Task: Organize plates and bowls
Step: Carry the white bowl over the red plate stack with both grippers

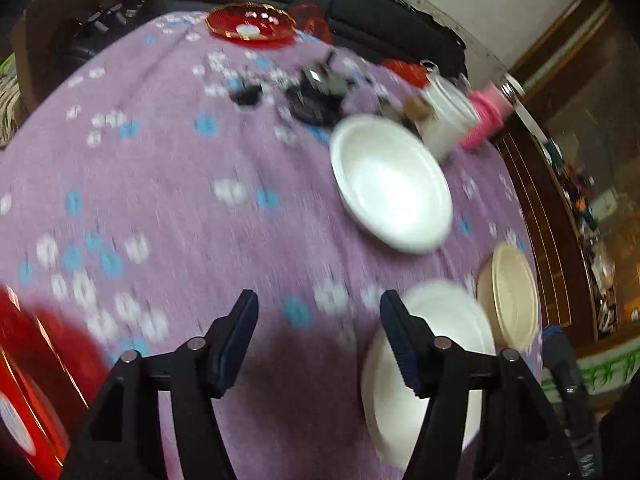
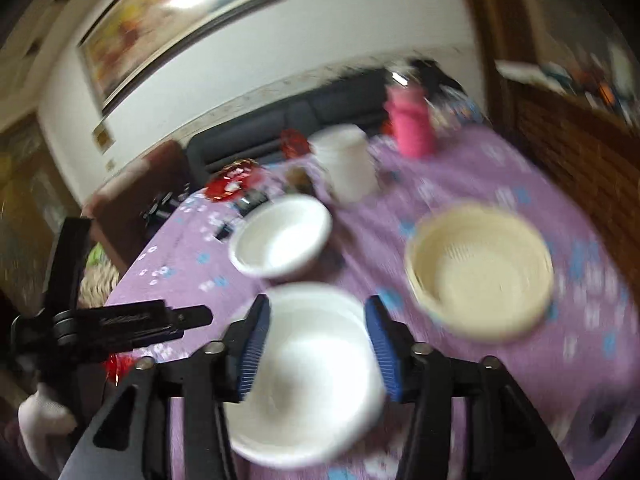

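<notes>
Little of the sorting looked done. The near white bowl (image 2: 308, 380) sat alone on the bench (image 2: 500, 168), and every other dish lay apart from it. A second white bowl (image 2: 282, 236) rested just beyond it, unstacked. A cream woven bowl (image 2: 480, 268) sat to its right, also on its own. One red glass plate (image 1: 250, 26) lay far past it at the bench's back edge, and another red dish (image 1: 28, 392) sat well to its left, at the near corner. By my reading the stacking of like with like was still ahead.

The left tongs (image 1: 316, 340) stood released over bare cloth just left of the near white bowl, with nothing between the pads. The right tongs (image 2: 316, 344) hung above that bowl with the jaws apart; the bowl showed between them, but blur hid whether the pads touched it.

The bench wore a purple cloth with white and blue flowers. Beyond the near white bowl stood a white tub (image 2: 346, 164) and a pink container (image 2: 412, 124), then a dark sofa (image 2: 288, 116) and a framed picture (image 2: 172, 20) on the pale wall.
</notes>
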### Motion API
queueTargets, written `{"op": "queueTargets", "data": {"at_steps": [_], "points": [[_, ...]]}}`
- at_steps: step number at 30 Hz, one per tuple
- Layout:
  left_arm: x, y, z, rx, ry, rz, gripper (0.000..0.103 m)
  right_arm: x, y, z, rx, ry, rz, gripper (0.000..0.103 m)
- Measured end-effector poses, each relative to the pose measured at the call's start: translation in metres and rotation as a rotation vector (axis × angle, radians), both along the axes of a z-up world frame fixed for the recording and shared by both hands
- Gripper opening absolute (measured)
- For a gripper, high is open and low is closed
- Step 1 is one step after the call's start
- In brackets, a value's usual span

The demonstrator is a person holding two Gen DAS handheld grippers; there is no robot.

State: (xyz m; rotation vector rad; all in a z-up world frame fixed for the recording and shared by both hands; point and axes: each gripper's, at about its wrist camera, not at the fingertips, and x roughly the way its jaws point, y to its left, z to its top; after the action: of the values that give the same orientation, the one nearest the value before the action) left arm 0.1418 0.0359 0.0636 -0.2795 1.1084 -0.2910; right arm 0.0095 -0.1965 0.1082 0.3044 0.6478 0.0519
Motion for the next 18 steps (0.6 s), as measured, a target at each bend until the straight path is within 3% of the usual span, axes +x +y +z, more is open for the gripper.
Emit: {"op": "queueTargets", "data": {"at_steps": [3,8,13,15,18], "points": [[0.03,0.004,0.001,-0.009,0.014,0.032,0.063,0.057,-0.001,0.009,-0.003,0.067,0.045,0.062],[0.077,-0.005,-0.013,-0.057,0.093,0.032,0.063,0.151,-0.013,-0.02,0.024,0.249,0.047,0.061],[0.099,-0.028,-0.03,-0.069,0.124,-0.006,0.063,0.191,-0.006,-0.051,-0.05,0.364,0.064,0.058],[0.102,-0.036,-0.037,-0.058,0.132,-0.014,0.063,0.198,0.001,-0.057,-0.076,0.384,0.082,0.055],[0.104,-0.046,-0.048,-0.052,0.155,-0.02,0.063,0.204,0.011,-0.064,-0.095,0.412,0.11,0.035]]}}
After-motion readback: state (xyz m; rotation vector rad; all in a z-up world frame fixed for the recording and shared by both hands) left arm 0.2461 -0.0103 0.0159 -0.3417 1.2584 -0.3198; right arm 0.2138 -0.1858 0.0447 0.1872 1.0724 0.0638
